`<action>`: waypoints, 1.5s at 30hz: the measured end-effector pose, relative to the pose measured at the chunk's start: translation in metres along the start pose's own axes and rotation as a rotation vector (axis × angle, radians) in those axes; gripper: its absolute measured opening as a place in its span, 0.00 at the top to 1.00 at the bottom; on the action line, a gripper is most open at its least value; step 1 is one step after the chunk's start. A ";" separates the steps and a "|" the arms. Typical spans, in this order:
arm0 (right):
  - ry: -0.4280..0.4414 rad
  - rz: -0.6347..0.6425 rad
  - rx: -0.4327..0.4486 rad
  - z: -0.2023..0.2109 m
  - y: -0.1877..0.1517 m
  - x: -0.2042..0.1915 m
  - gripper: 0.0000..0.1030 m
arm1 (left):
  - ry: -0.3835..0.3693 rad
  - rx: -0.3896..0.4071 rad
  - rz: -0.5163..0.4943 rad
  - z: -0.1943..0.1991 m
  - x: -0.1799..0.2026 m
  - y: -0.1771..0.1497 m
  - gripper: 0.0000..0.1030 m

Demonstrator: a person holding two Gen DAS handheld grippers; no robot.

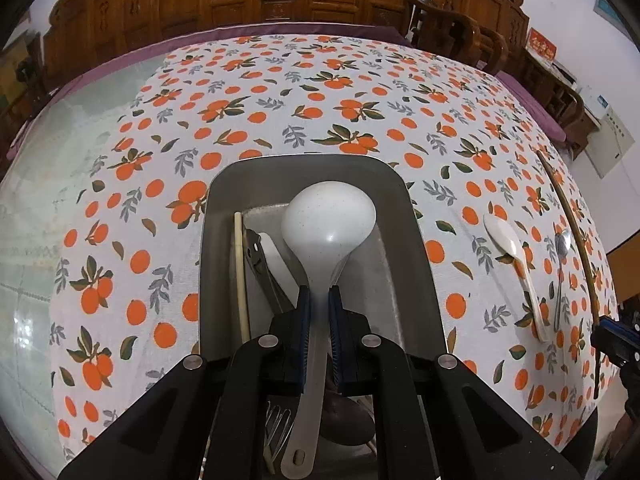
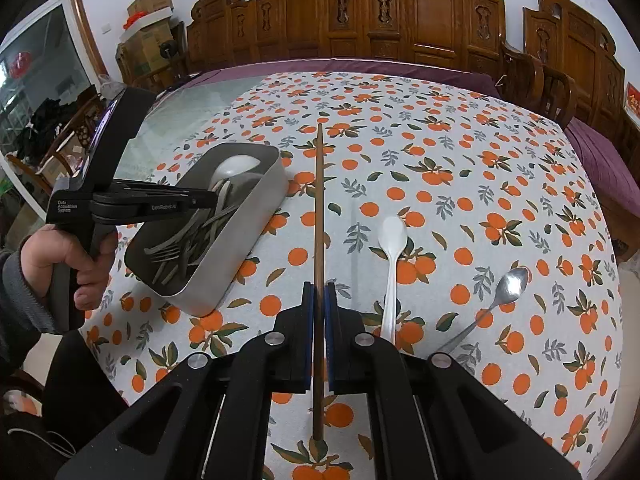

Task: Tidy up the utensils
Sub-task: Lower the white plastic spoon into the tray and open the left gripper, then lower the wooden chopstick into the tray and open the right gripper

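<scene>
Two grippers busy, three utensils loose on orange-print tablecloth (image 2: pixel 460 152). Going left to right.

Left gripper (image 1: pixel 319 308): clamped on white ladle (image 1: pixel 326 236) at neck just below bowl, over metal tray (image 1: pixel 416 248). Ladle long axis running away from camera, bowl at far end, hanging-hole handle end trailing back under gripper. Looks plastic, light, stiff, smooth; neck grip is narrow, could pivot if pinched loosely. Tray already holding a pale chopstick, dark tongs, a white spoon, forks near the close end. From right wrist view, tray (image 2: pixel 256 208) sits left of centre, angled toward far right.

Right gripper (image 2: pixel 319 300): closed on brown chopstick (image 2: pixel 319 208), pinched toward near end. Long axis straight away from camera, near tip behind the fingers, far tip toward table's far side. Thin, rigid, light, slick; likely to swing or slip, so a hold nearer the middle judged steadier.

Right of it, flat on cloth: white plastic spoon (image 2: pixel 391 264), bowl far, handle near. Further right, metal spoon (image 2: pixel 496 300), bowl far-right, handle slanting near-left. Both low-lying, best taken mid-handle.
</scene>
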State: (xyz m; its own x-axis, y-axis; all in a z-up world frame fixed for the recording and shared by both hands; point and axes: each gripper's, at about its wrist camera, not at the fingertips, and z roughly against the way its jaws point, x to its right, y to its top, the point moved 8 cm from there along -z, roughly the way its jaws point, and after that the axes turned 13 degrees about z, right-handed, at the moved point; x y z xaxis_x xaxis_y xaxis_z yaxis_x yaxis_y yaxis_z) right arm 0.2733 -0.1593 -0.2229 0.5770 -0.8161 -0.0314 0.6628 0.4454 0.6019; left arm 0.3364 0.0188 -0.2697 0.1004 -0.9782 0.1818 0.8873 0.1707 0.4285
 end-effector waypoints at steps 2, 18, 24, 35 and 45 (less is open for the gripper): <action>0.001 0.002 0.001 0.000 0.001 -0.002 0.94 | 0.003 0.005 -0.006 0.002 0.000 -0.001 0.89; 0.055 0.041 0.023 -0.015 0.033 -0.044 0.94 | -0.017 0.111 0.014 0.074 -0.040 -0.005 0.71; 0.086 0.057 0.017 -0.027 0.048 -0.068 0.94 | -0.014 0.146 0.036 0.097 -0.063 -0.008 0.63; 0.148 0.019 -0.022 -0.059 0.063 -0.097 0.94 | -0.011 0.192 0.070 0.120 -0.096 -0.011 0.28; 0.189 -0.054 -0.061 -0.088 0.070 -0.103 0.94 | 0.005 0.207 0.101 0.128 -0.117 -0.013 0.14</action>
State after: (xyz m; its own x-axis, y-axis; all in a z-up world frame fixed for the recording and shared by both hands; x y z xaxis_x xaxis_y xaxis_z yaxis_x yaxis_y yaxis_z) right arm 0.3022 -0.0114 -0.2480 0.6150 -0.7585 -0.2154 0.7200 0.4289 0.5456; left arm 0.2551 0.1459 -0.1829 0.1866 -0.9554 0.2290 0.7617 0.2879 0.5805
